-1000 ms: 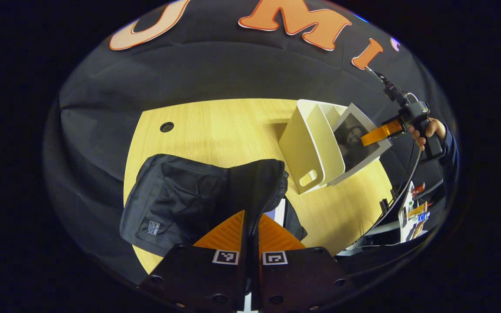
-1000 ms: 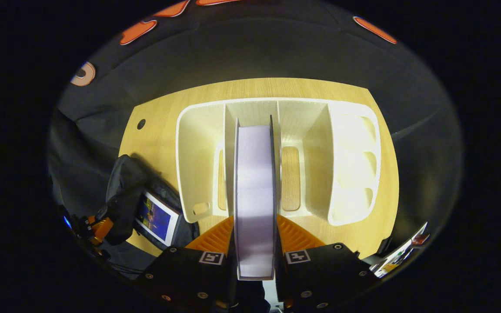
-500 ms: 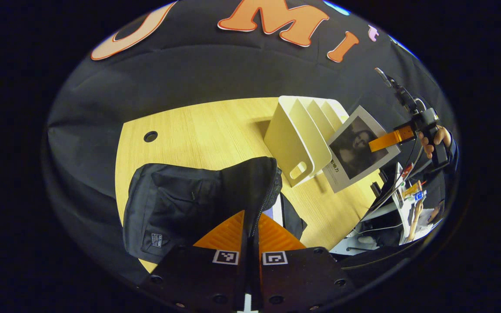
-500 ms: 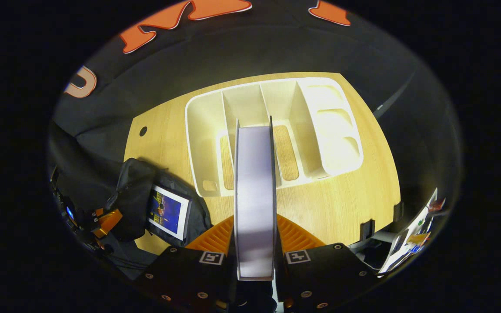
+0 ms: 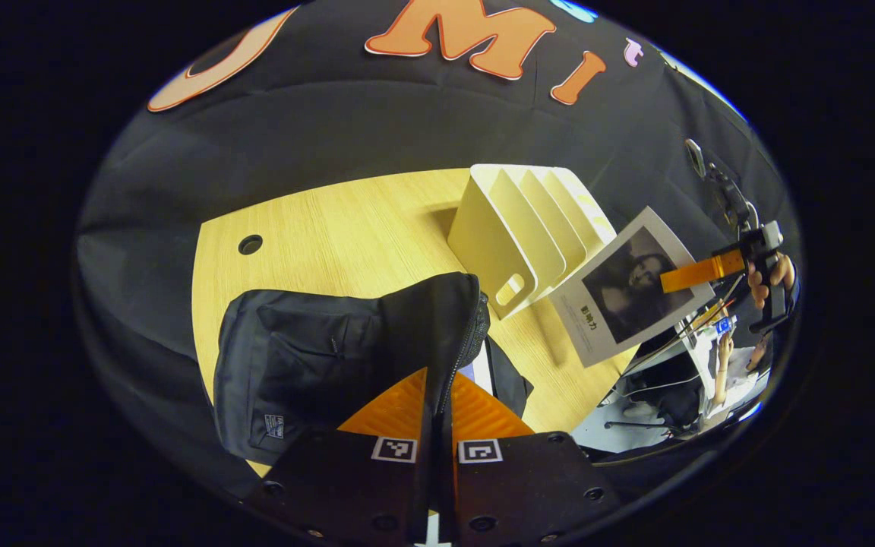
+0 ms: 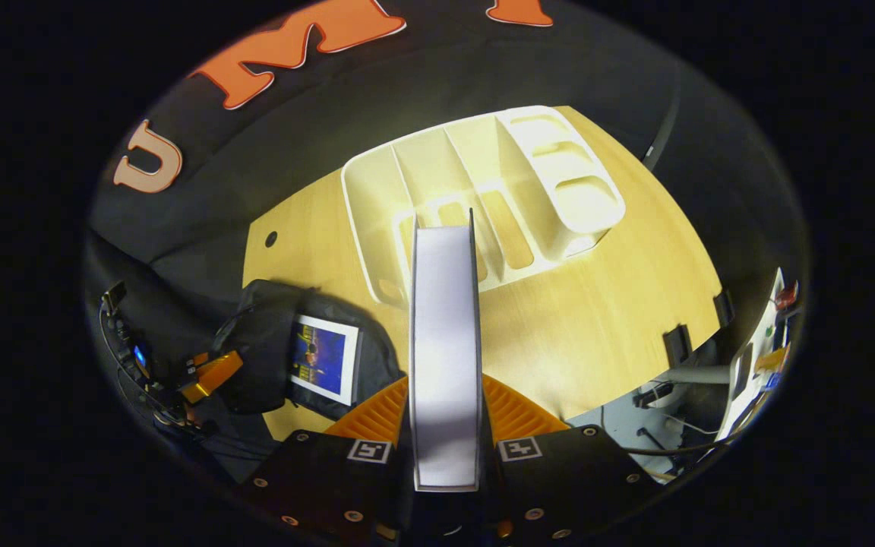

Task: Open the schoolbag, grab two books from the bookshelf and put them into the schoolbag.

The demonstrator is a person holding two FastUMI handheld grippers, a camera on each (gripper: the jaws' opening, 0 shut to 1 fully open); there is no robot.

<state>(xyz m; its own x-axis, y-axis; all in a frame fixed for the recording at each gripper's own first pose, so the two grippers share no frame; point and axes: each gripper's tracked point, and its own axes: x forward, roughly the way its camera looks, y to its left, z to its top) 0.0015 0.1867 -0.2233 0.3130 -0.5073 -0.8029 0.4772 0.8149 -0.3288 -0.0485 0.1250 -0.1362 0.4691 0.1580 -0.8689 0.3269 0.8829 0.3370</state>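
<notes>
**Second book lifted out, one already in the bag**

We judge the task well past halfway. The schoolbag lies open near the worktop's front-left corner, and our left gripper has its fingers clenched on the bag's zipped flap, holding the mouth wide. In the right gripper view one book with a blue cover already sits in that opening. Our right gripper grasps the second book between its fingers, edge-on to its camera; in the left gripper view that book hangs in the air above the worktop's right edge, clear of the bookshelf. The bookshelf, toward the back edge, looks emptied, though its far slots are hard to read. What is left, we think: carry this book across to the bag, slide it in beside the first and let go.
</notes>
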